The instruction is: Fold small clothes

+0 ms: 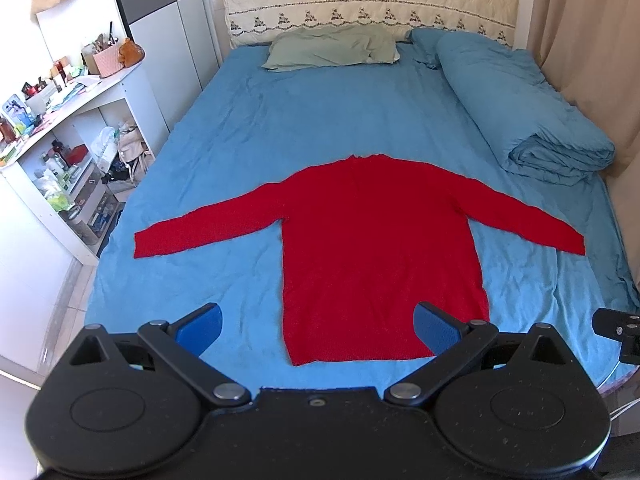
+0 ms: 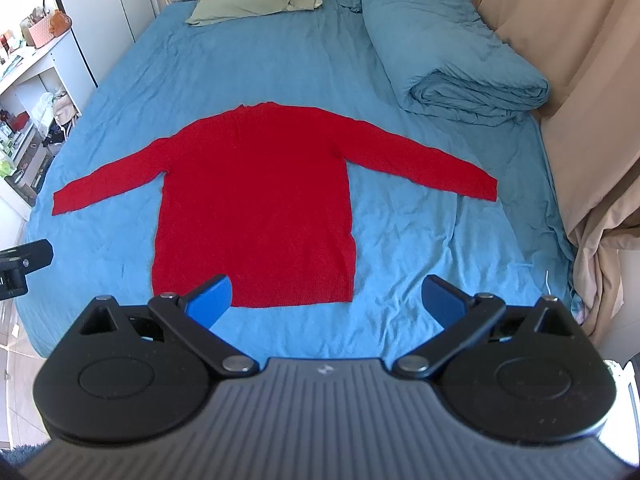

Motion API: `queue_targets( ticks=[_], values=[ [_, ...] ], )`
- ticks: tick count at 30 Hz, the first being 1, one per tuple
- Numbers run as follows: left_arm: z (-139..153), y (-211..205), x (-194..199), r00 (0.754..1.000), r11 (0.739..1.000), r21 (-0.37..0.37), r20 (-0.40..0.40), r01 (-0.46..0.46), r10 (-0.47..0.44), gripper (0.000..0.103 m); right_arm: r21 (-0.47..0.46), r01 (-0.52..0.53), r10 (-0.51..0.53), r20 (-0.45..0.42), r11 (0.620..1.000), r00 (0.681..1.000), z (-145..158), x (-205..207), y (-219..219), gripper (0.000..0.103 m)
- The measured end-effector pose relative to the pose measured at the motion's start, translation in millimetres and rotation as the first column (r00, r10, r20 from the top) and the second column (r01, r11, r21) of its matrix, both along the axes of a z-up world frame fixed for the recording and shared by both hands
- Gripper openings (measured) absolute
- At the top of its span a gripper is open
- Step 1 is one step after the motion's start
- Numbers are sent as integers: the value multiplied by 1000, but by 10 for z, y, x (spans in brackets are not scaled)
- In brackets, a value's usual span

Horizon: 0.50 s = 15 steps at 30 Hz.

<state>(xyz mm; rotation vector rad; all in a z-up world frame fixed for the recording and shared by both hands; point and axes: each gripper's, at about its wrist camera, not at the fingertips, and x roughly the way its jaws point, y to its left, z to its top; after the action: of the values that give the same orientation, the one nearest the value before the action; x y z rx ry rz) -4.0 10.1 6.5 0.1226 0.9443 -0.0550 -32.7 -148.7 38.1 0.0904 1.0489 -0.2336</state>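
A red long-sleeved sweater [image 1: 376, 248] lies flat on the blue bed sheet [image 1: 256, 136], both sleeves spread out to the sides, hem towards me. It also shows in the right wrist view [image 2: 256, 200]. My left gripper [image 1: 318, 328] is open and empty, held above the hem's left part. My right gripper [image 2: 327, 300] is open and empty, above the hem's right corner. Neither gripper touches the sweater.
A rolled blue duvet [image 1: 520, 108] lies along the bed's right side, with a green pillow [image 1: 332, 48] at the headboard. White shelves [image 1: 60, 152] full of clutter stand left of the bed. Beige curtains [image 2: 580, 100] hang on the right.
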Motion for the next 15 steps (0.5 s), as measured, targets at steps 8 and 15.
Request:
queue_targets(
  ticks=[8, 15],
  values=[
    [2, 2, -1, 1000, 1000, -7, 0, 2, -2, 103, -4, 1, -1, 2, 1000, 1000, 7, -4, 24, 103],
    [22, 10, 7, 1000, 1000, -7, 6, 5, -5, 103, -3, -2, 2, 6, 1000, 1000, 17, -7, 51, 103]
  ],
)
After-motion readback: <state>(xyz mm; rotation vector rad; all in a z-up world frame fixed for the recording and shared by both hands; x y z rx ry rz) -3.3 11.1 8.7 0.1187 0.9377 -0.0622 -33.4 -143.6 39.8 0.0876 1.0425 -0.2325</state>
